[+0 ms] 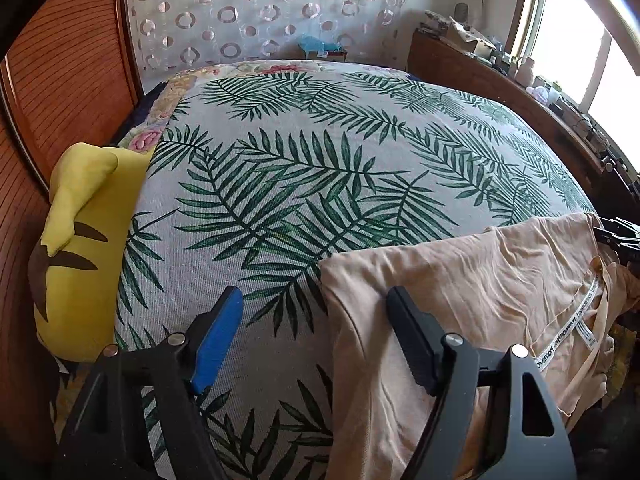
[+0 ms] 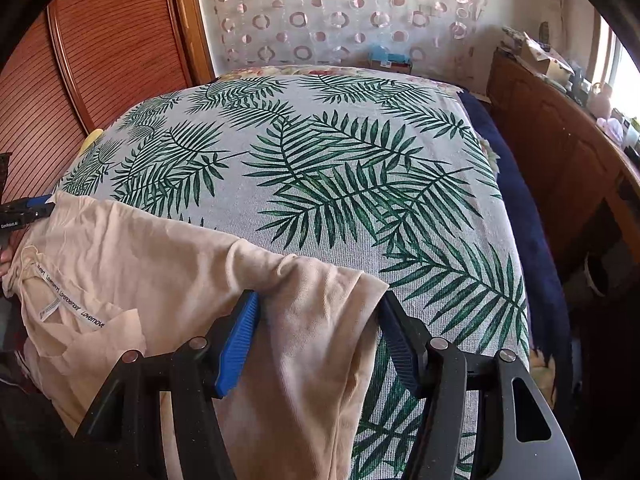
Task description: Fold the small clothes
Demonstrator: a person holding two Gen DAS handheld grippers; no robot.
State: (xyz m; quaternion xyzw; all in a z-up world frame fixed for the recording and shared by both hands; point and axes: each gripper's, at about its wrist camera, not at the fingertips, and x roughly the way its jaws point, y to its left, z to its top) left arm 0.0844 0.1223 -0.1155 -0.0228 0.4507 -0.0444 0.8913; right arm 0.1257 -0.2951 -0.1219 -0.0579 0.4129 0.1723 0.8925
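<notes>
A peach top (image 1: 480,280) with a white lettered neck band lies crumpled at the near edge of the bed and hangs over it. My left gripper (image 1: 314,296) is open over the garment's left edge. Its black finger (image 1: 412,340) is over the cloth and its blue pad (image 1: 218,336) is over the bare cover. In the right wrist view the same top (image 2: 140,264) spreads to the left. My right gripper (image 2: 320,298) stands open astride the top's right end, cloth lying loose between the pads. The left gripper's blue tip (image 2: 34,203) shows at the far left.
The bed carries a grey cover with green palm leaves (image 1: 300,160). A yellow cushion with brown stripes (image 1: 80,240) sits at its left edge, next to a ribbed wooden panel (image 1: 60,80). A dark blue blanket (image 2: 520,220) and a cluttered wooden cabinet (image 2: 560,152) run along the right.
</notes>
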